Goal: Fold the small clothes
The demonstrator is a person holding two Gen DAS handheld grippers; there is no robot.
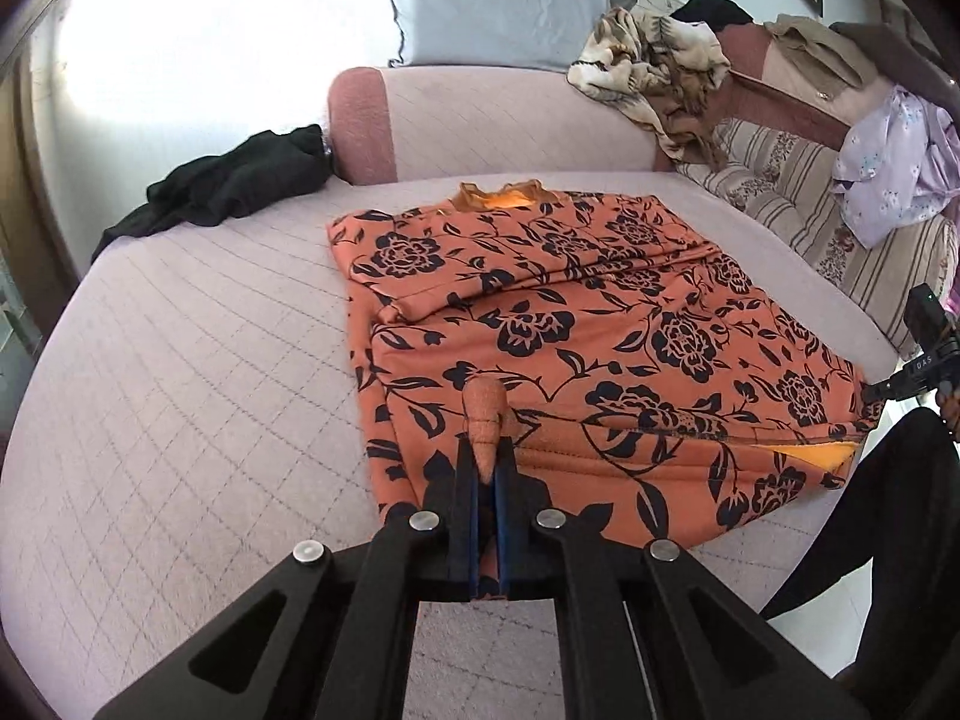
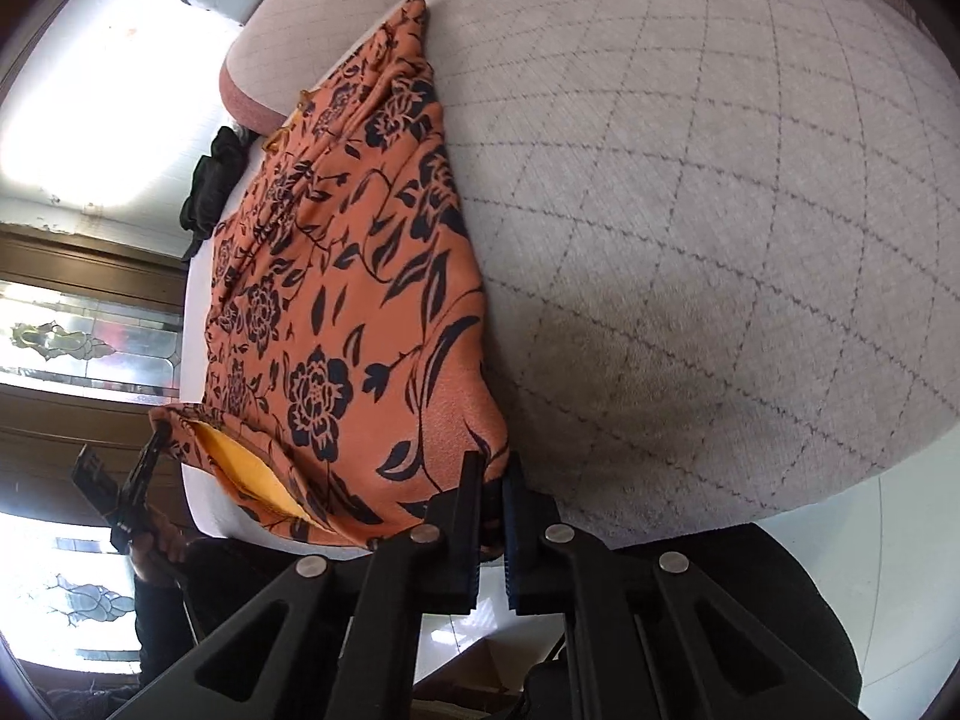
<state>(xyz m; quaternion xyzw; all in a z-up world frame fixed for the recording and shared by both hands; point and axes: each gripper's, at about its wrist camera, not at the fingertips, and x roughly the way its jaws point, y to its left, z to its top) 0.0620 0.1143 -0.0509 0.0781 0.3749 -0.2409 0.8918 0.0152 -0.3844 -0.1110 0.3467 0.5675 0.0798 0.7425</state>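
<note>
Progress looks early-to-mid: the orange floral garment (image 1: 588,324) lies spread across the middle of the left wrist frame on the quilted pink sofa seat (image 1: 180,372), with one flap already laid diagonally over its upper part, so I'd guess a sleeve or side fold is done and the bottom-up fold is what's left. Going left to right: a crumpled black cloth (image 1: 228,186) sits upper left, then the left tool (image 1: 487,450) at lower centre, jaws together and clamped on a pinched-up ridge of the hem, then the right tool (image 1: 882,390) at the right edge, biting the other hem corner. In its own view the right tool (image 2: 492,474) is closed on that corner too. Fabric looks soft, fleecy and fairly thick, with a yellow lining peeking out at the hem; the seat is a matte diamond-stitched weave.
</note>
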